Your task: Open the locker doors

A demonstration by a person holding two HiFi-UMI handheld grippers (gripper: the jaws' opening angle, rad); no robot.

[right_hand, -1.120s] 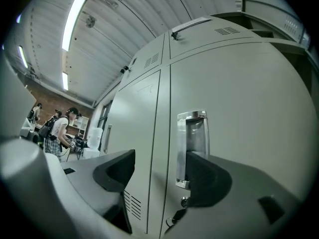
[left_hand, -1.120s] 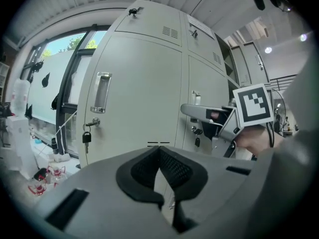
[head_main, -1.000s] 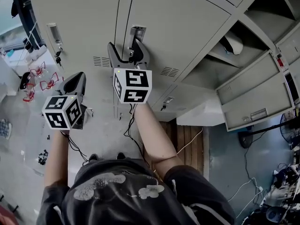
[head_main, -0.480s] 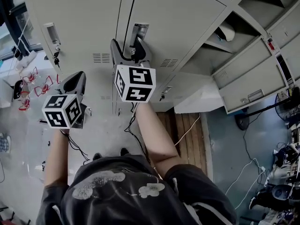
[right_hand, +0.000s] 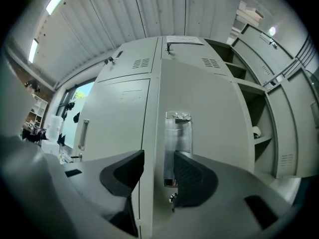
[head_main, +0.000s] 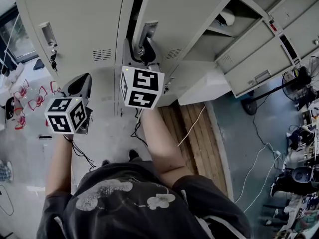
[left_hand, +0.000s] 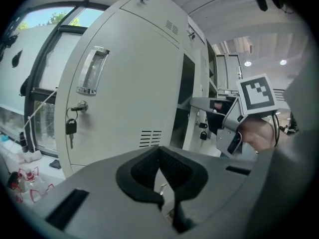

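The left gripper [left_hand: 164,198] hung clear of the lockers, its fingers pressed together on nothing. Beyond it the left locker door [head_main: 79,14] stood shut, with keys [left_hand: 71,128] dangling from its lock. The right gripper [right_hand: 158,176] had just been closing. Its fingers were spread either side of the handle [right_hand: 178,143] on the middle locker door [head_main: 184,14], which was ajar. Its right finger hid the handle's lower end, and any pinch was hard to make out. Far right, the open lockers [head_main: 249,59] ran off-frame.
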